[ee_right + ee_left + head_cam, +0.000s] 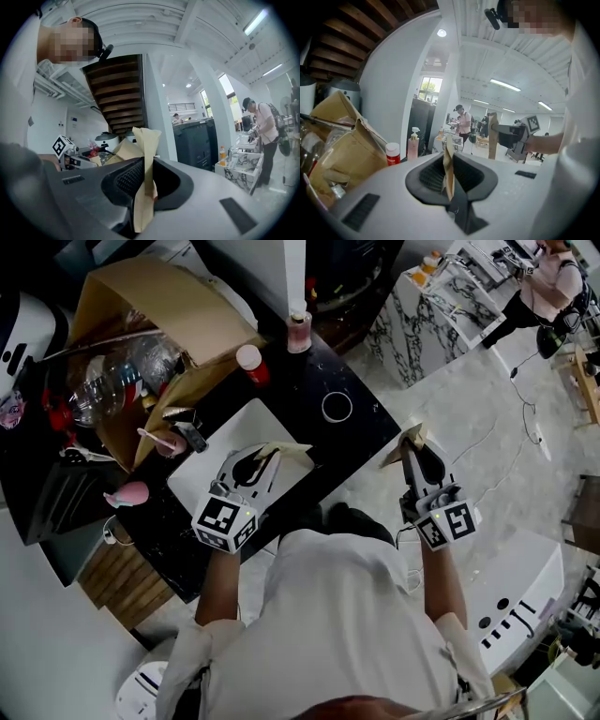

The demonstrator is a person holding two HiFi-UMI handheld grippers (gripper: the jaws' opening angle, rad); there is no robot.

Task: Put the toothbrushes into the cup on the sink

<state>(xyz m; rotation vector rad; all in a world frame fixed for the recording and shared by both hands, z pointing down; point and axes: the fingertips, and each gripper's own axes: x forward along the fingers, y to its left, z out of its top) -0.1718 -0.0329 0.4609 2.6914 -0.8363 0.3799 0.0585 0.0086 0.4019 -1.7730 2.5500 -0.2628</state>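
Far left in the head view, a cardboard box (pixel 178 306) sits by the black counter (pixel 309 381). Its flaps cut off much of the jumble of clear bottles inside. Right of it, a red-capped bottle (pixel 251 362) and a pink pump bottle (pixel 299 331) stand near the counter's far edge.

My left gripper (pixel 255 465) hangs over the white sink (pixel 199 479) with its jaws pinching a tan paper packet, the left packet (pixel 284 450). The left gripper view shows that left packet (pixel 448 171) edge-on between the pads. The paper hides the contents, so I cannot confirm a toothbrush.

The cup (pixel 324 411) shows only as a clear ring from above. It stands on the counter to the right of the sink, apart from both packets.

My right gripper (pixel 419 463) is past the counter's corner, above the pale floor, with its jaws pressed on the right packet (pixel 411 439). In the right gripper view the right packet (pixel 146 154) stands up out of the jaws. Its top is crumpled, its lower end is lost in the jaw throat, and its contents are also hidden.
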